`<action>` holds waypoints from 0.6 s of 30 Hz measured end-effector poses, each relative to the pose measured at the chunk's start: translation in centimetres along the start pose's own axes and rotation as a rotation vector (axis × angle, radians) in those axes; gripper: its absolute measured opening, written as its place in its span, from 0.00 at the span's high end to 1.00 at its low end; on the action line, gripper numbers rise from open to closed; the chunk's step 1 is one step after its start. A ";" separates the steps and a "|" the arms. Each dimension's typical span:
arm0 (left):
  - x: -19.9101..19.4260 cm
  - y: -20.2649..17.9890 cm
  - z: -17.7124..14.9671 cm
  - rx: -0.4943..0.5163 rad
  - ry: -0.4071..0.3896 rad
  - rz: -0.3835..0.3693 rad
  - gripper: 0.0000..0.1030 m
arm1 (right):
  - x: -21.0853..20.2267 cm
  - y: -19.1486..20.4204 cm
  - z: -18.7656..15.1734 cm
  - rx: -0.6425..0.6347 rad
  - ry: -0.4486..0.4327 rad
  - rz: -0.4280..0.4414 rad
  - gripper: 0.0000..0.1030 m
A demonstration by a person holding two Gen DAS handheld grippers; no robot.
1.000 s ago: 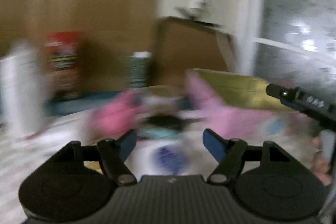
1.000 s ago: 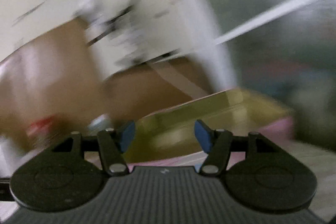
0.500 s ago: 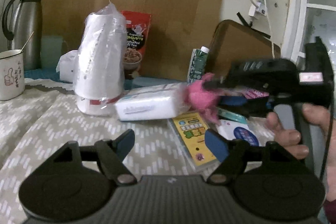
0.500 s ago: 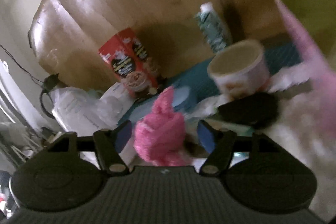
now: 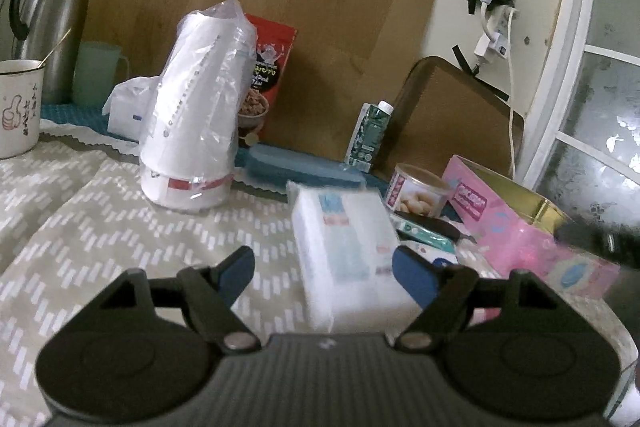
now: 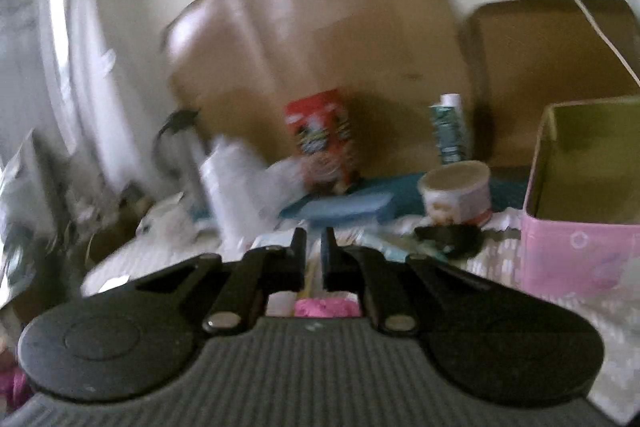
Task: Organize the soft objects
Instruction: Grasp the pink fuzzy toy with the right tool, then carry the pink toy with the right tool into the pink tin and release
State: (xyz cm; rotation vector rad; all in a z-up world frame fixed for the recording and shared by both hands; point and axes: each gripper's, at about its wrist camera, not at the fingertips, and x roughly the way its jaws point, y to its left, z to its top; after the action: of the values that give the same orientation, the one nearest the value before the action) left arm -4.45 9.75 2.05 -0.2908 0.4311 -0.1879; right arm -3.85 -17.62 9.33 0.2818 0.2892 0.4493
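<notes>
With the pink tin (image 6: 580, 255) standing open at our right, we are reaching our spread left gripper (image 5: 324, 269) around the white tissue pack (image 5: 348, 243) on the tablecloth while our right gripper (image 6: 313, 253), nearly pressed together, is seemingly pinching the pink fuzzy thing (image 6: 326, 307), which likely needs carrying to the tin next.

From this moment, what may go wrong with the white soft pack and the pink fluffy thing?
The white soft pack lies between the open left claw but off-centre, so closing may pinch only its edge. The right claw looks nearly shut; the pink fluffy thing sits behind its tips, so it may slip.
</notes>
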 end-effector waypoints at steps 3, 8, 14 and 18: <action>0.0 0.1 0.0 -0.006 0.012 -0.014 0.21 | 0.3 1.9 -2.4 -0.113 0.072 0.000 0.91; 0.0 0.5 -0.1 -0.048 0.042 -0.017 0.20 | 3.6 3.7 -5.6 -0.171 0.218 -0.021 0.91; -1.2 0.9 -0.7 -0.088 0.071 -0.026 0.16 | 3.3 4.9 -6.2 -0.253 0.178 -0.014 0.57; -2.4 -0.2 -0.7 -0.065 0.088 -0.072 0.16 | 1.2 3.9 -5.5 -0.231 0.119 -0.015 0.40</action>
State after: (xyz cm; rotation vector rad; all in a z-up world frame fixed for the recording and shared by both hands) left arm -6.92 10.02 2.41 -0.3636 0.5147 -0.2583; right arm -6.10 -12.59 5.24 0.0270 0.3525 0.4811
